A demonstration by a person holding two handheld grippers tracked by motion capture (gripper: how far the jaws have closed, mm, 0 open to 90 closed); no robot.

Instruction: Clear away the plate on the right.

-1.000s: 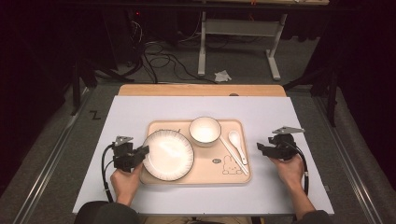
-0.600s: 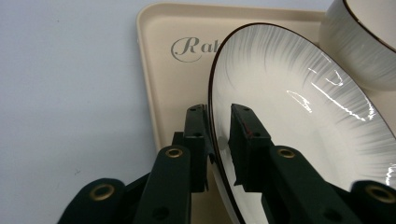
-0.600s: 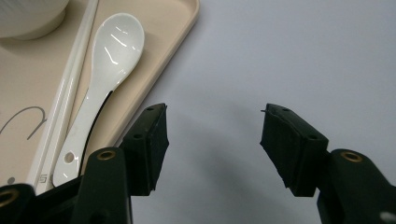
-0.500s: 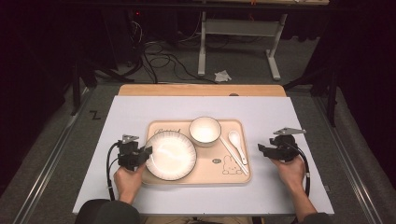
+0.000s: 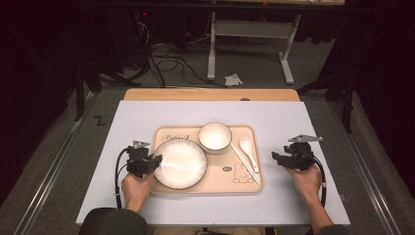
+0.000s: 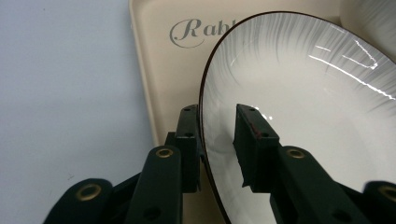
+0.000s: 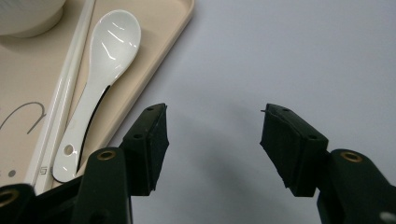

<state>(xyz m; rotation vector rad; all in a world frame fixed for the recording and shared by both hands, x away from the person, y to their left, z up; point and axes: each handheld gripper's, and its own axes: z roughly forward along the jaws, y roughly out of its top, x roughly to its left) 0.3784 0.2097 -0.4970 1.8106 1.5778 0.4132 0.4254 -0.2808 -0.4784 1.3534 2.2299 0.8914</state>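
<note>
A white plate (image 5: 179, 163) with a dark rim lies on the left half of a beige tray (image 5: 244, 183). My left gripper (image 5: 155, 160) is at the plate's left edge. In the left gripper view the plate's (image 6: 303, 93) rim stands between the jaws of that gripper (image 6: 218, 114). The jaws have just been opening: the outer pad is against the rim and the inner pad stands off the plate's face. My right gripper (image 5: 275, 157) rests on the white tabletop right of the tray, and in its own view this gripper (image 7: 212, 116) is open wide with nothing between its jaws.
A white bowl (image 5: 215, 136) sits at the tray's back. A white spoon (image 5: 247, 149) and white chopsticks (image 7: 60, 102) lie along the tray's right side. The tray's raised lip (image 6: 154, 56) runs just left of the plate. Bare white tabletop surrounds the tray.
The left gripper and the plate's near edge have shifted very slightly to the right. The right hand has stayed where it was.
</note>
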